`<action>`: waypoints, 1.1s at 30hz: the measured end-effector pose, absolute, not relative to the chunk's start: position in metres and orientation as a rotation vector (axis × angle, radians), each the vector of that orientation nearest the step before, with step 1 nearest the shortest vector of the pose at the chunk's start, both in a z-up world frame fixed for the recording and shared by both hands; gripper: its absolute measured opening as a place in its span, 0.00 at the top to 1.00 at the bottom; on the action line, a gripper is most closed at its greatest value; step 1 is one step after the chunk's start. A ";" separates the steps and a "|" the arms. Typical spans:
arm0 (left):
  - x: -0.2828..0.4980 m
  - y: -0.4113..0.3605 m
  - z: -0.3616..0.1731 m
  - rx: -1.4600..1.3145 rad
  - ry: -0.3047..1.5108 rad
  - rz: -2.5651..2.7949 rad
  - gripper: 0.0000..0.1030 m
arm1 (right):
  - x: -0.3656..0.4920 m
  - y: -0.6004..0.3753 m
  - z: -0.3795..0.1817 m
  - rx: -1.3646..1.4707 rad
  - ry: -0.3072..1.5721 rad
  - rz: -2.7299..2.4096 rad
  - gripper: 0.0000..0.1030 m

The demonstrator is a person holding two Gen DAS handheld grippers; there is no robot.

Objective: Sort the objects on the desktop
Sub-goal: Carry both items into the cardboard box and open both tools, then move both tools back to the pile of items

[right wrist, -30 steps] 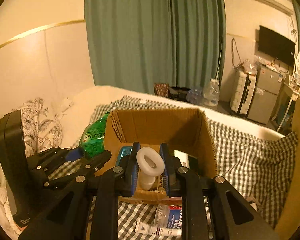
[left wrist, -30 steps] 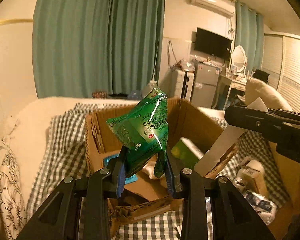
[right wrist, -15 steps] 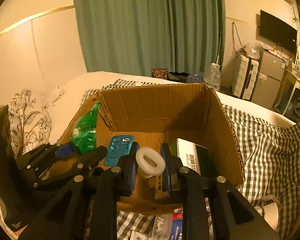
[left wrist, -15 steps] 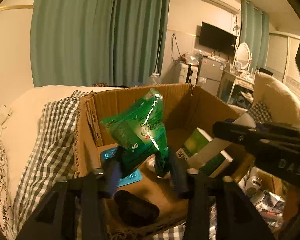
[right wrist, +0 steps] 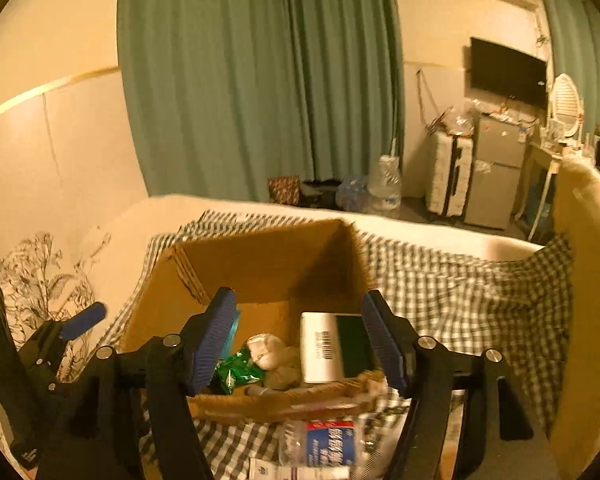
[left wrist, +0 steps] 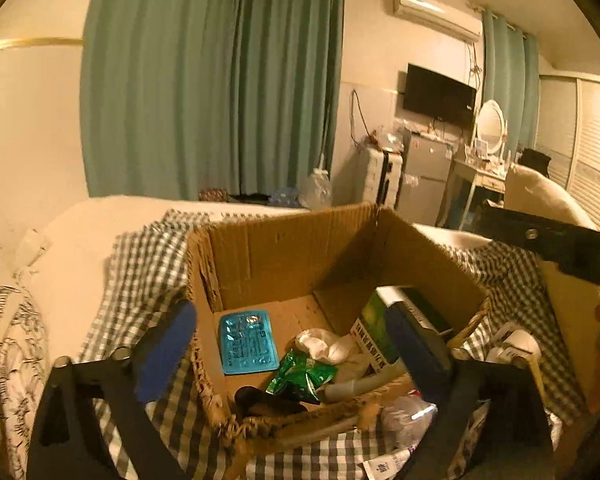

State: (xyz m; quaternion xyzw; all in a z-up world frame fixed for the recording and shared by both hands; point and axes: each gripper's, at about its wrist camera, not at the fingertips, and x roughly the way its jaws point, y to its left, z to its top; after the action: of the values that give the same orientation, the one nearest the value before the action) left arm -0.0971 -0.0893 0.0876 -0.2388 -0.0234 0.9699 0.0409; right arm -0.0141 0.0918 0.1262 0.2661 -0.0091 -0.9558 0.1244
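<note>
Checked cloth (left wrist: 140, 264) covers the bed under the box (left wrist: 284, 248). Left tool (left wrist: 296, 344) has just been opening; it gapes wide, empty, above the green bag (left wrist: 300, 374) in the box.

Right view: right tool (right wrist: 300, 340), also just opening, spread, holds nothing; white ring (right wrist: 266, 350) lies in the box.

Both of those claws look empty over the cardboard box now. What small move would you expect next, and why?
Probably drawing back toward the leftover items. The left gripper and right gripper have just been opening, with nothing between them; the green packet and white roll lie inside the cardboard box, while a plastic bottle waits on the checked cloth.
</note>
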 end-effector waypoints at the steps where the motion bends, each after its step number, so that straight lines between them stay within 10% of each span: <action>1: -0.093 -0.088 0.090 -0.720 -0.069 2.973 0.01 | -0.008 0.097 0.130 0.767 -0.031 -2.792 0.34; 33: -0.040 -0.005 -0.019 -1.024 0.022 2.651 0.00 | 0.070 0.144 -0.020 1.462 0.425 -2.738 0.14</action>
State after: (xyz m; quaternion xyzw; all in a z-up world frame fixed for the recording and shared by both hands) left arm -0.0402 -0.0049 -0.0186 -0.3563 0.0077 0.9223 0.1493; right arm 0.0700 0.1436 -0.0205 0.4665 0.1356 -0.8740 0.0043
